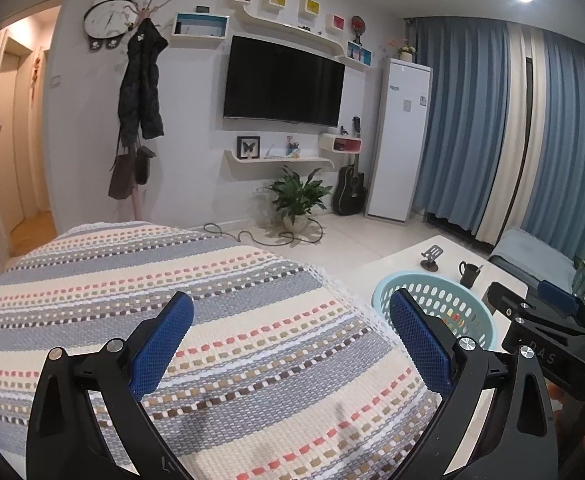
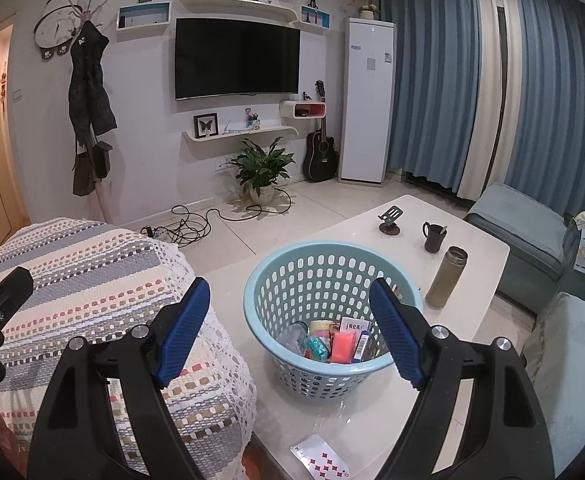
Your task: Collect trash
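Right claw [image 2: 288,312] empty and wide, above trash-filled blue basket [image 2: 260,280], white table [image 2: 480,256]

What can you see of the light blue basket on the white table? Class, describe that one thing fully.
The light blue basket is round, apparently plastic, with oval holes through its wall and a smooth rolled rim. It stands upright on the white table, near the edge beside the woven striped cover. Wrappers and small packets lie in its bottom. The right gripper is open in front of it, not touching.
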Motion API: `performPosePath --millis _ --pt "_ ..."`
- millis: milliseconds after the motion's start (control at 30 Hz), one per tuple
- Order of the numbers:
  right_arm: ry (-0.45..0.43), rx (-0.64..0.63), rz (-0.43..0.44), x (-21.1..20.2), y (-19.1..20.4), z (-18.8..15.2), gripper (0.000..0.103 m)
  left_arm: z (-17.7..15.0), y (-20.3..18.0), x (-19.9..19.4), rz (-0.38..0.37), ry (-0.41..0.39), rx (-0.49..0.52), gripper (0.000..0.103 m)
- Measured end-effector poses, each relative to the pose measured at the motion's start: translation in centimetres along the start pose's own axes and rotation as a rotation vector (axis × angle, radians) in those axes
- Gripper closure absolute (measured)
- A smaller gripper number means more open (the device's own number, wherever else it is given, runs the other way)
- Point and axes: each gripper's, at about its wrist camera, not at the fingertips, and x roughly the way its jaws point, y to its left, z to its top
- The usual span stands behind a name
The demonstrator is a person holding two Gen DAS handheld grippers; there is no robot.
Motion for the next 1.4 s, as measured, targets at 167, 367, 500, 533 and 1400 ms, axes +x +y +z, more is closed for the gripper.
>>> performPosePath --millis 167,367,500,533,1400 --pt "-0.006 -0.006 -0.001 -0.1 0.1 0.0 0.025 0.1 0.3 -0.2 0.003 -0.005 -0.005 0.008" --pt "-0.019 -0.022 -0.008 -0.5 0.3 0.1 0.025 0.2 0.6 -0.3 0.001 -0.003 -0.012 0.008" --pt "-0.021 -0.021 -0.007 -0.6 0.4 0.1 0.025 0.3 0.6 -0.4 -0.002 -0.005 -0.007 0.008" --pt "-0.021 -0.021 -0.006 -0.6 0.4 0.1 0.025 0.3 0.6 -0.4 -0.001 -0.006 -0.006 0.008" --pt "-0.014 -0.031 0.005 -0.6 1.1 0.0 0.025 0.5 0.8 -0.3 -0.008 0.008 -0.014 0.008"
